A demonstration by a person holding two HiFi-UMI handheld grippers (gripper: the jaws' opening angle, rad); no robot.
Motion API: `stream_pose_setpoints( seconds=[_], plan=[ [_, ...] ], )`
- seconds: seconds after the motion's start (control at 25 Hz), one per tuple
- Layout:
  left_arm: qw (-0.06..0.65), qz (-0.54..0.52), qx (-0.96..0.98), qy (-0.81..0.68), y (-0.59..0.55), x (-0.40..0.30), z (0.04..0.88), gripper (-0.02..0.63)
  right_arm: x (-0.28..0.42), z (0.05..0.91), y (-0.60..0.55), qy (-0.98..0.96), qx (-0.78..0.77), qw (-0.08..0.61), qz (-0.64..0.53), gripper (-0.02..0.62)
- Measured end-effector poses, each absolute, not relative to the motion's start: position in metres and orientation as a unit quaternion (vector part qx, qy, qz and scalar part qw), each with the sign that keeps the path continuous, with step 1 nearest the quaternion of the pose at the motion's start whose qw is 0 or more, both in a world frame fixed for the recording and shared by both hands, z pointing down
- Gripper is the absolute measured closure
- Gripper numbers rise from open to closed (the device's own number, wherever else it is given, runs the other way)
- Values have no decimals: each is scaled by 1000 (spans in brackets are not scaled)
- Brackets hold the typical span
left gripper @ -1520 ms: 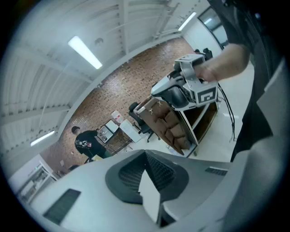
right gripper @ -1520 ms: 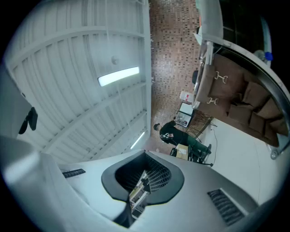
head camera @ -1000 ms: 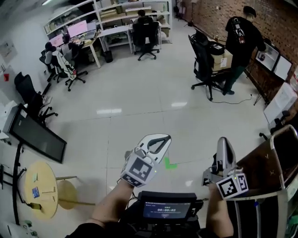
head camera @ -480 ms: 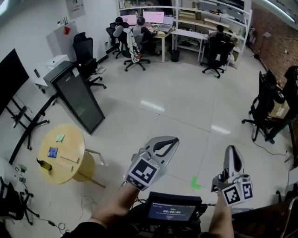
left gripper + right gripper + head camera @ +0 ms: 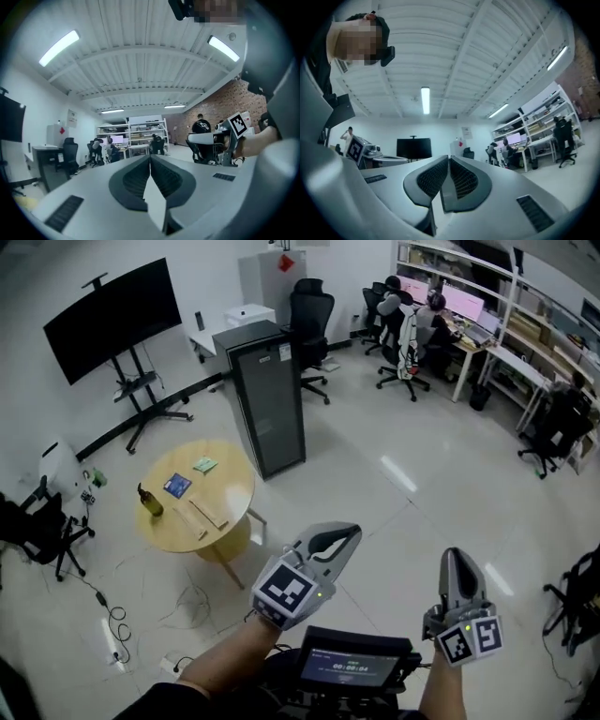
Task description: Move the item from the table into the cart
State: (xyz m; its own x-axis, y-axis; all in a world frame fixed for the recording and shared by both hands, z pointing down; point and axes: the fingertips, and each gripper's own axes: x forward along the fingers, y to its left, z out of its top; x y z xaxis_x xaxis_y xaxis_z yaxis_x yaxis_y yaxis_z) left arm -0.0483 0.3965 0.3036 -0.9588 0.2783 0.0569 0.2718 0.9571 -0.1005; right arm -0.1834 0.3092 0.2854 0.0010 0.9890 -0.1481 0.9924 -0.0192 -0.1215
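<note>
A round yellow table (image 5: 234, 486) stands left of centre in the head view. On it are a dark bottle (image 5: 150, 501), a blue card (image 5: 176, 486), a green card (image 5: 205, 464) and two wooden strips (image 5: 208, 514). No cart shows in any view. My left gripper (image 5: 349, 532) is held level in front of me, well short of the table, with its jaws together and empty; its own view shows the tips (image 5: 150, 157) meeting. My right gripper (image 5: 454, 559) is beside it, shut and empty, tips (image 5: 449, 159) meeting.
A tall black cabinet (image 5: 267, 395) stands just behind the table. A big screen on a wheeled stand (image 5: 112, 317) is at the back left. Office chairs (image 5: 312, 315) and desks with seated people (image 5: 412, 306) fill the back right. Cables (image 5: 112, 615) lie on the floor at the left.
The whole view has swung round: the yellow table has come from the lower left edge towards the middle, and the brown-topped cart at the right has gone out of view. Both grippers stay shut.
</note>
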Motion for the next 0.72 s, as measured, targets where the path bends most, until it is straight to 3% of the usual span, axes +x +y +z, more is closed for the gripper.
stream_pose_setpoints(
  seconds=[0.12,0.16,0.72],
  plan=[
    [35,32,-205,-978,449,0,311,594,-146,296,380,651,755,1,-75,579],
    [39,27,-224,-973,467,19,315,592,-130,300,404,635,769,-10,-76,521],
    [60,-34,-397,-915,711,357,375,551,178,352,725,517,853,-42,-49,518]
  ],
)
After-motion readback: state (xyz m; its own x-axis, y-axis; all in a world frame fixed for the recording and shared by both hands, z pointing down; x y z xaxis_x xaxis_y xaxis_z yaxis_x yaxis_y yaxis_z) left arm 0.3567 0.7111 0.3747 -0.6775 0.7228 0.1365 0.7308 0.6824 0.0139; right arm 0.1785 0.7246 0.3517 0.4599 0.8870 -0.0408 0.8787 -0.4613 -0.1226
